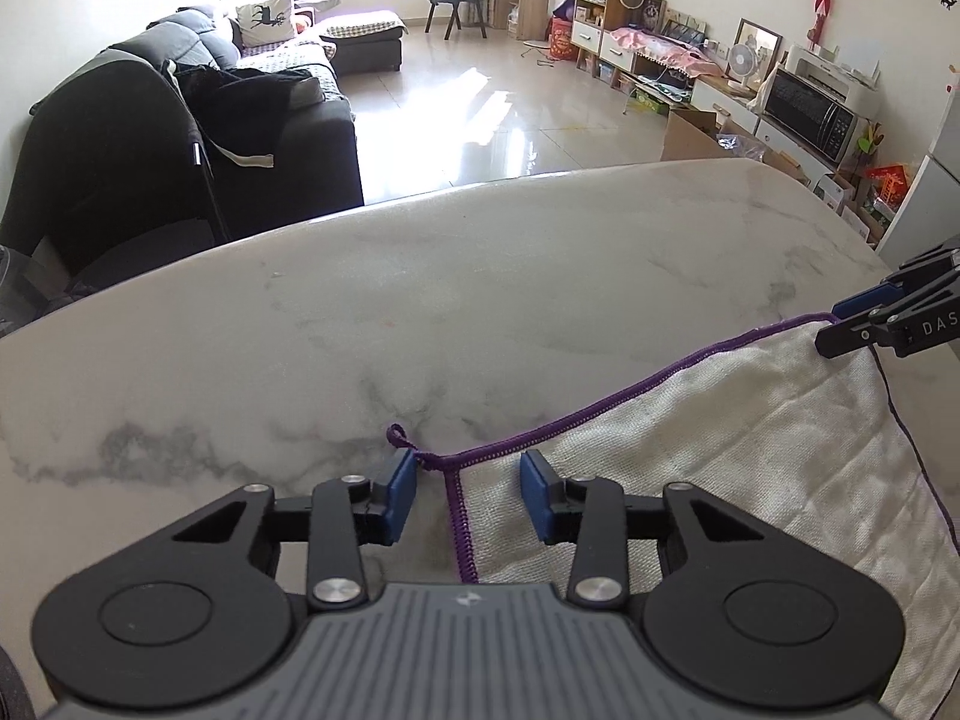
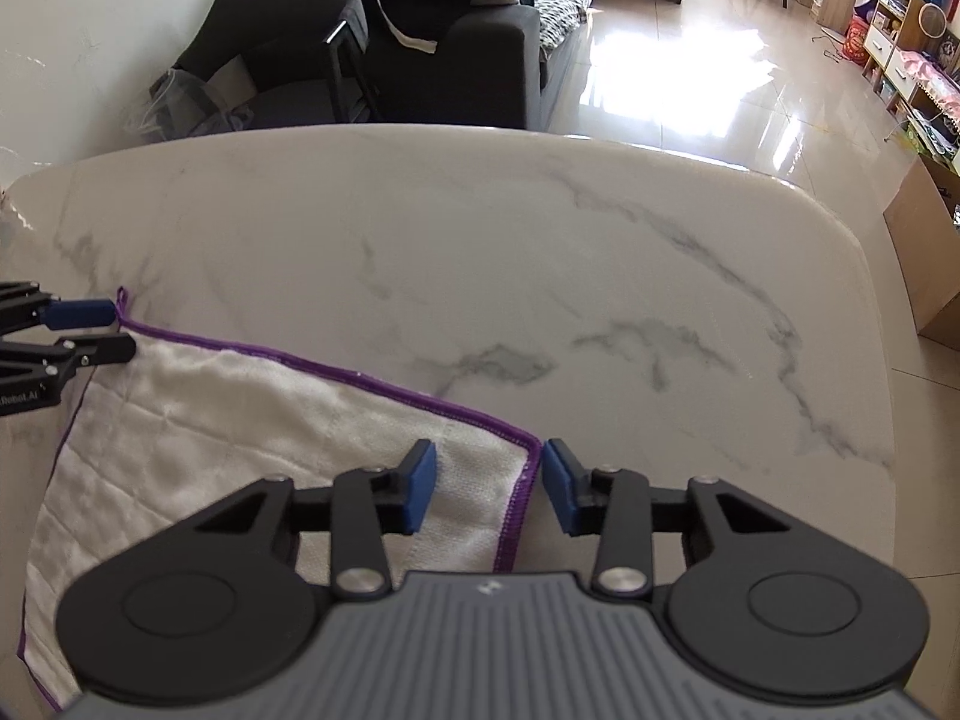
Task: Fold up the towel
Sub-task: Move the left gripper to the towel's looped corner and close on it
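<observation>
left tongs (image 1: 467, 495) tilted down, open astride towel (image 1: 750, 450) corner | right tongs (image 2: 487, 487) likewise

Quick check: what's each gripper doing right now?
Left gripper: open, jaws astride a towel corner.
Right gripper: open, astride the other far corner.

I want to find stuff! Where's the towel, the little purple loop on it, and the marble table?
towel (image 2: 180, 420), right wrist view, on its white cloth.
purple loop (image 1: 396, 435), left wrist view, on the loop at the towel's corner.
marble table (image 1: 420, 300), left wrist view, on a bare patch.
</observation>
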`<state>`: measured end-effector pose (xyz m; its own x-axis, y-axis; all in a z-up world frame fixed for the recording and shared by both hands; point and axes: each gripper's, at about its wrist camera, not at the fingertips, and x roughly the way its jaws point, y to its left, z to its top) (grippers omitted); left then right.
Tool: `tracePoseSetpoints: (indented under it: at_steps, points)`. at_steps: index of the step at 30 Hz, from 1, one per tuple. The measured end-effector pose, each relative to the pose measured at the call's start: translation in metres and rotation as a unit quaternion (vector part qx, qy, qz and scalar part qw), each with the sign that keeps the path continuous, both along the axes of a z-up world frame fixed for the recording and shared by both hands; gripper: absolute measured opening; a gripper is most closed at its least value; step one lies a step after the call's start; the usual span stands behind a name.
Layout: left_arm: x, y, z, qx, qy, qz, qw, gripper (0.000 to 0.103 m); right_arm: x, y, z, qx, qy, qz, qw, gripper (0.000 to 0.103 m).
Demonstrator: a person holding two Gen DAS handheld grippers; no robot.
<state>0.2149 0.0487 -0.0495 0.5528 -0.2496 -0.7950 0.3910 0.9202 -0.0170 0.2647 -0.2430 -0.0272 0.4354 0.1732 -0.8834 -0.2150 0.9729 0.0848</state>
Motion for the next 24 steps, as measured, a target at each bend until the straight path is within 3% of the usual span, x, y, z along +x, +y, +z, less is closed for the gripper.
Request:
tracePoseSetpoints:
  at_steps: [2,5,11,24]
  points:
    - [-0.001,-0.001,0.0,-0.003,-0.002,-0.006,1.0,0.023,-0.001,0.001,0.0,0.002,-0.001,0.003,1.0,0.018]
    - [-0.001,-0.001,0.0,-0.009,0.002,-0.006,0.9999,0.009,-0.002,0.003,0.0,0.005,0.0,0.006,1.0,0.012]
    - [-0.003,-0.001,0.002,-0.017,0.003,-0.004,0.9998,0.005,-0.01,0.007,0.007,0.0,-0.018,0.015,1.0,0.007]
    - [-0.028,0.007,0.022,-0.034,-0.018,-0.005,0.9992,0.005,-0.036,0.01,0.027,0.003,-0.048,0.022,0.999,0.006]
